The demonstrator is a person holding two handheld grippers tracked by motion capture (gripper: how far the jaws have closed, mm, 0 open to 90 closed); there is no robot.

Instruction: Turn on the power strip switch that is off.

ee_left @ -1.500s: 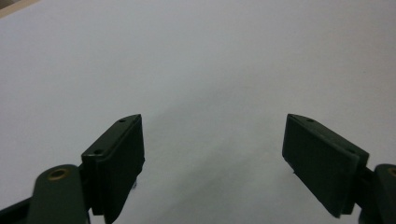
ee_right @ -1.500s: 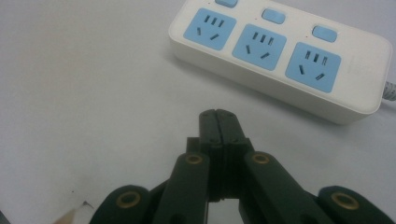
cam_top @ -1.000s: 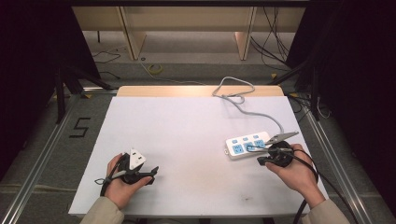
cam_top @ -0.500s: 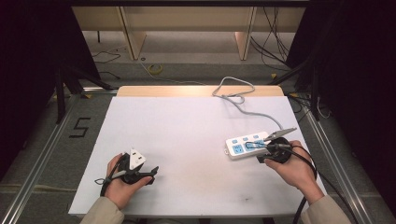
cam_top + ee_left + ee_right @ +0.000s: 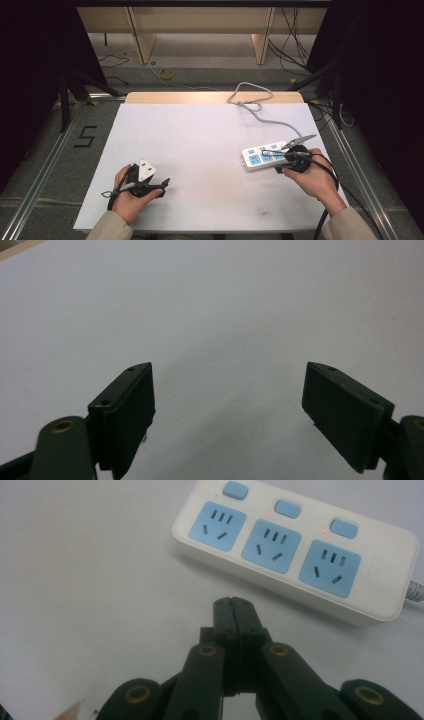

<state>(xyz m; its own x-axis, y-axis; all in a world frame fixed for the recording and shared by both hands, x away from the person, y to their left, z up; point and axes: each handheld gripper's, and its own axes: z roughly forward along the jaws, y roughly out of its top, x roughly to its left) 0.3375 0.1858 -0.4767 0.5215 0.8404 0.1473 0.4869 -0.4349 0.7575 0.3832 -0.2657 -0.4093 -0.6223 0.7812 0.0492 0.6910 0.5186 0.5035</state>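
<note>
Nearest the person, the left gripper [image 5: 150,186] rests on the white counter [image 5: 200,150] well to the left of the power strip [image 5: 266,155], its fingers [image 5: 125,410] spread wide over bare surface. The right gripper [image 5: 233,611] sits just on the near side of the power strip, fingers pressed together, holding nothing. Beyond the power strip, its grey cord [image 5: 250,102] loops toward the counter's far edge.

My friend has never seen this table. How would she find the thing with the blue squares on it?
Start at the big white table and look to its right side, next to the person's right hand. There lies a white power strip, its grey cable snaking to the table's far edge. It alone has three blue sockets in a row, each with a blue switch.
</note>
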